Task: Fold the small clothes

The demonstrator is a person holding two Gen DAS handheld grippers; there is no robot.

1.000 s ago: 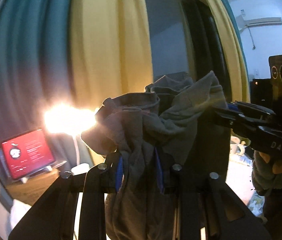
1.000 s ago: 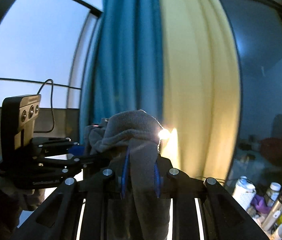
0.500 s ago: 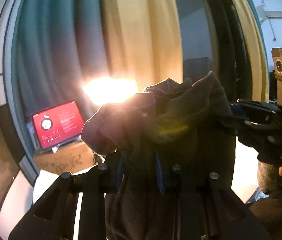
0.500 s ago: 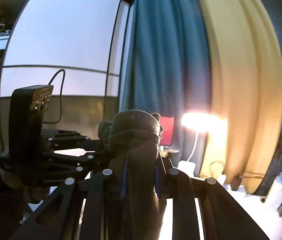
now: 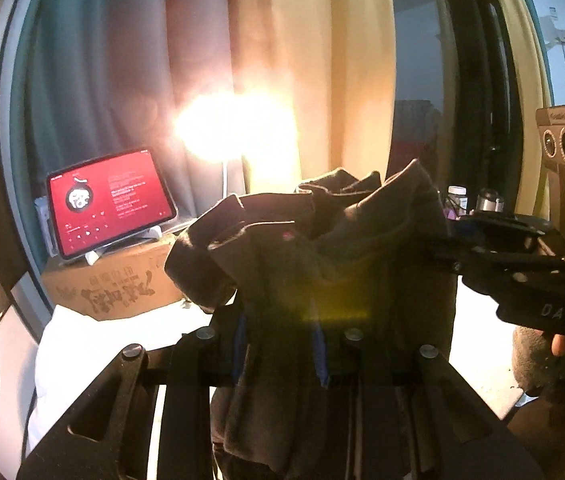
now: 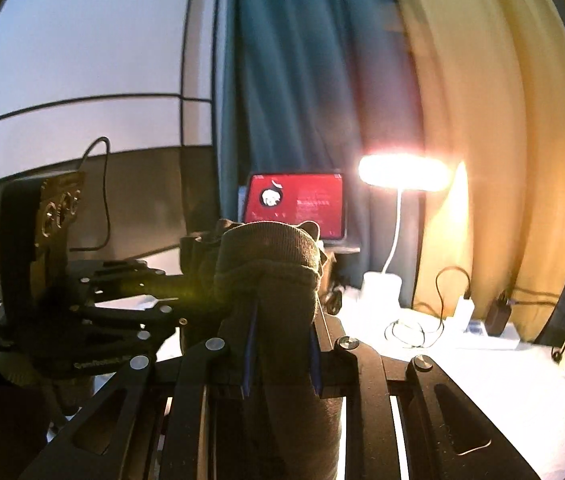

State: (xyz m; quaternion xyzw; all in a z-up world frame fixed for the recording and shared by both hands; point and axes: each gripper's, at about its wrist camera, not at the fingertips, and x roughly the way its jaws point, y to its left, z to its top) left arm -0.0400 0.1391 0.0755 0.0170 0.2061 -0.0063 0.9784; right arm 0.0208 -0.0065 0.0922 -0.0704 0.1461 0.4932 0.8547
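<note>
A dark grey garment [image 5: 322, 264] hangs bunched in the air between my two grippers. In the left wrist view my left gripper [image 5: 278, 346] is shut on it, the cloth pinched between the blue pads and drooping below them. My right gripper [image 5: 458, 240] comes in from the right edge and grips the same garment's far side, with a hand [image 5: 558, 346] under it. In the right wrist view the ribbed grey cloth [image 6: 270, 252] is pinched in my right gripper [image 6: 282, 346], and the left gripper [image 6: 178, 280] reaches in from the left.
A tablet [image 5: 110, 204] with a red screen stands on a cardboard box [image 5: 114, 288] at the back. A lit desk lamp [image 6: 402, 172] stands on the white table [image 6: 482, 380] with cables and chargers [image 6: 458, 312]. Blue and yellow curtains [image 6: 482, 120] hang behind.
Both grippers have come down and tipped lower while holding the garment. The tablet, box, lamp and white table have risen into view. The grip on the cloth looks unchanged.
</note>
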